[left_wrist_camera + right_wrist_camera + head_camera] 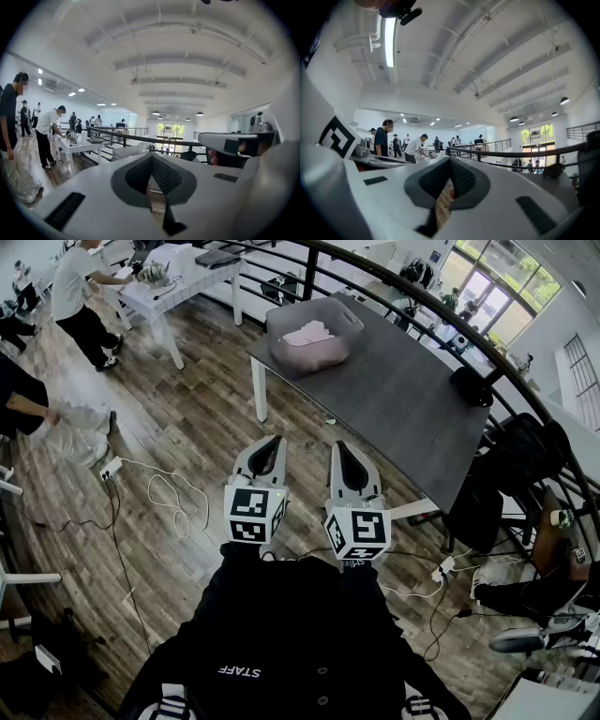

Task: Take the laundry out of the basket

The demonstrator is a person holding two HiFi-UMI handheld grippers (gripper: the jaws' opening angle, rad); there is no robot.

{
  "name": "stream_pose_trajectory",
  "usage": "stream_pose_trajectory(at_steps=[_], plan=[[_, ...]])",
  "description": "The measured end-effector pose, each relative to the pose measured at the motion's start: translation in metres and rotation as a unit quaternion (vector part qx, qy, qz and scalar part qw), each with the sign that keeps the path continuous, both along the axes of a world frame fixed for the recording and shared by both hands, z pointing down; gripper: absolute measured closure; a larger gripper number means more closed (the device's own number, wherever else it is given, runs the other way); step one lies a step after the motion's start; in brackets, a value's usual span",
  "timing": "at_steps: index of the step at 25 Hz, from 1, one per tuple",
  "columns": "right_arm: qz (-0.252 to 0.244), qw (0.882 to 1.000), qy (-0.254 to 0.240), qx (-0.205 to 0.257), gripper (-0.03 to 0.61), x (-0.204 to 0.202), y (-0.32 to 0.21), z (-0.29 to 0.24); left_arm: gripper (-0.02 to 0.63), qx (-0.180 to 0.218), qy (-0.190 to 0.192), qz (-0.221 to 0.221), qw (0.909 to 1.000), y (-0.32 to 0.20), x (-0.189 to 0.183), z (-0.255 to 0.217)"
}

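On the dark, flat-topped desk (pixel 403 399), near its far end, a translucent grey plastic basket (pixel 349 317) with rounded corners holds soft, crumpled pale-pink laundry (pixel 309 334). Well apart from it, over the wood-plank floor (pixel 187 418), both grippers hang side by side close to the person's body. The left gripper (pixel 273 441) has its white, tapered jaws pressed together on nothing. The right gripper (pixel 338 445) is closed the same way, its ribbed dark pads meeting. Thin white cables (pixel 169 493) loop across the planks.
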State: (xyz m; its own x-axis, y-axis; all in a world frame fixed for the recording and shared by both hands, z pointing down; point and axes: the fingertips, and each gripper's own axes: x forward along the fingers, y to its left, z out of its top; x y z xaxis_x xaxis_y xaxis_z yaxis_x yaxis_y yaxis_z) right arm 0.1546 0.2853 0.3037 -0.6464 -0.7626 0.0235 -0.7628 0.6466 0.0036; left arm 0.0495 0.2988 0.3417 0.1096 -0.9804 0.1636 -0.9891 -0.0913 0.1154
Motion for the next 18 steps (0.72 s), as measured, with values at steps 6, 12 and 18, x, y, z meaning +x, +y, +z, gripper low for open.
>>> stream_pose_trajectory(at_steps=[6,12,18], plan=[[0.009,1.000,-0.001,-0.001,0.565,-0.005,0.004,0.004,0.617,0.001,-0.001,0.002,1.0000,0.004,-0.007,0.003],[0.018,1.000,0.005,-0.010,0.565,-0.011,0.007,0.015,0.617,-0.005,0.002,0.005,1.0000,0.008,-0.015,0.010],[0.033,0.999,0.006,-0.021,0.565,-0.013,0.009,0.025,0.617,-0.008,0.007,0.004,0.9999,0.012,-0.024,0.020]])
